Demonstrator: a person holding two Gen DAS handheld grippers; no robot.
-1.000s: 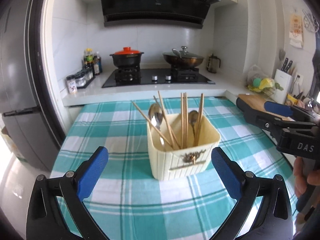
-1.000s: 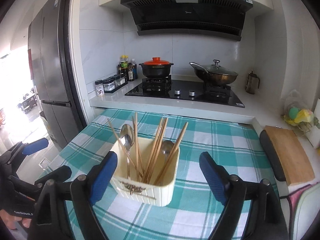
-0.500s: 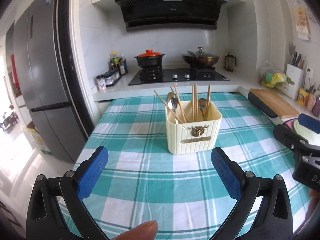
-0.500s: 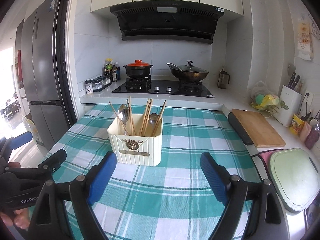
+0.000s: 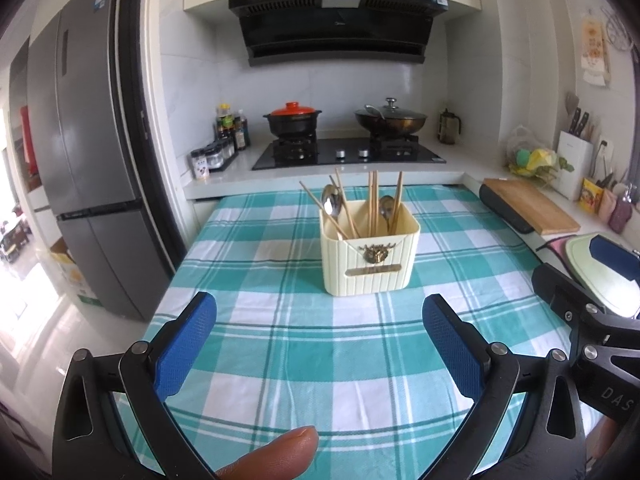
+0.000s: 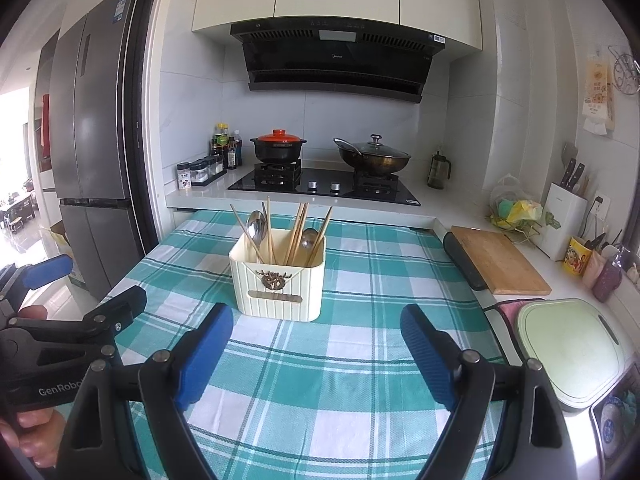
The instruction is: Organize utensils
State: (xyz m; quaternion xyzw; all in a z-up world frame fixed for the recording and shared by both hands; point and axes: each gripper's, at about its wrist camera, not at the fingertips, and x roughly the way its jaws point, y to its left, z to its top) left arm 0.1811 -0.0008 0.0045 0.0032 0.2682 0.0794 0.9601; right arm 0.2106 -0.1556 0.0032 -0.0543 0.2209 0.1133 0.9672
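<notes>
The cream utensil holder (image 5: 370,254) stood mid-bench on the checked cloth (image 5: 280,344), nearer the far edge, loaded with chopsticks (image 5: 374,204) and spoons (image 5: 331,200). Judged light, rigid and top-heavy; the slim chopsticks were best pinched high on the shaft. Left gripper (image 5: 320,348) and right gripper (image 6: 316,354) were both spread wide and empty. Room was clear on the near side; a cutting board (image 6: 500,260) bordered the right edge.

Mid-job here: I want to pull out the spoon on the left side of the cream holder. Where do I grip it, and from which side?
Grip the spoon at the neck just under its bowl, the only part above the holder rim. Come from above with the right gripper, its open fingers straddling the neck. A chopstick leans across it, so lift straight up along the handle.
</notes>
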